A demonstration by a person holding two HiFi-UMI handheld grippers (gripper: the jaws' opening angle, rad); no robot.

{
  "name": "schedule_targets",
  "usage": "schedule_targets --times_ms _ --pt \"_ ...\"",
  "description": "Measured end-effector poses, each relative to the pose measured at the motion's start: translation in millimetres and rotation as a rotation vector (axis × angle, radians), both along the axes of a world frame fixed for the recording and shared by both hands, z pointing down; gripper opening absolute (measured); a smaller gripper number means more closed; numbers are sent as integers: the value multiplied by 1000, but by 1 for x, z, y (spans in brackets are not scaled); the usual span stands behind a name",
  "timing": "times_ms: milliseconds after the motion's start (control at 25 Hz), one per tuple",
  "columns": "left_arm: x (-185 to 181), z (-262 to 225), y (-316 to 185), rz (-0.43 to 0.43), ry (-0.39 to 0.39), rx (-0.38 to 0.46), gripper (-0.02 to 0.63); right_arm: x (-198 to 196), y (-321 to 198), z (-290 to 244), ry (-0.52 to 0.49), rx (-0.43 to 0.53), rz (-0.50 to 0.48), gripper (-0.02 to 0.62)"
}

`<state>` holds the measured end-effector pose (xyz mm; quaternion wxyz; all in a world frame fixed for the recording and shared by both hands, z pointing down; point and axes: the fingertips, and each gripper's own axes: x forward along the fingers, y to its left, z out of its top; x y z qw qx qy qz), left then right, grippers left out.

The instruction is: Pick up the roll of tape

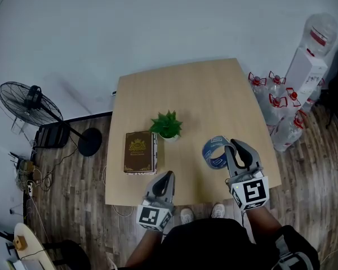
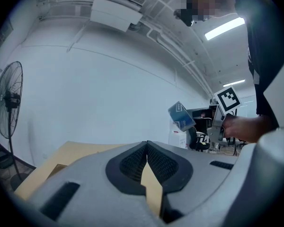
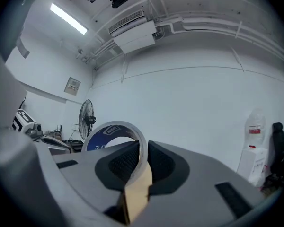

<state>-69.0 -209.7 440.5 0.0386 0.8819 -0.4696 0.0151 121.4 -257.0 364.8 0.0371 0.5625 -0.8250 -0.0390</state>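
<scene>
Pick-up stage, roll in hand. My right claw (image 1: 234, 146) pinches the roll of tape (image 1: 216, 152) by its wall, with one jaw inside the ring and the other outside, as the right gripper view shows (image 3: 143, 148). There the roll (image 3: 114, 132) stands on edge and rises up and to the left of the jaws. It sits over the table (image 1: 197, 89) near the right end of the front edge. The left gripper view shows it (image 2: 181, 116) against the far wall, well above the table top, so I judge the lift essentially done. My left claw (image 1: 164, 176) rests near the middle of the front edge with its jaws pressed together at the tips and nothing between them (image 2: 146, 145). It takes no part in the grasp. The next move, as I judge it, calls only for a steady, unrelaxed pinch, since a ring held by one thin wall can pivot between the pads. The book (image 1: 139, 152) and the small plant (image 1: 167, 125), well to the left of the roll, need no attention. White lettering runs along the blue band of the roll, but I cannot read it. The gilt crest and title on the book are too small to read, as is the small wall sign (image 3: 72, 85). The claws' marker cubes carry only black-and-white squares and no words.
</scene>
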Motion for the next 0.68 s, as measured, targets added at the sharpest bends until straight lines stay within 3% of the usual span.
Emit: schedule_targets --times_ms 680 --pt "17 -4 -2 32 5 8 5 9 7 -1 15 10 13 54"
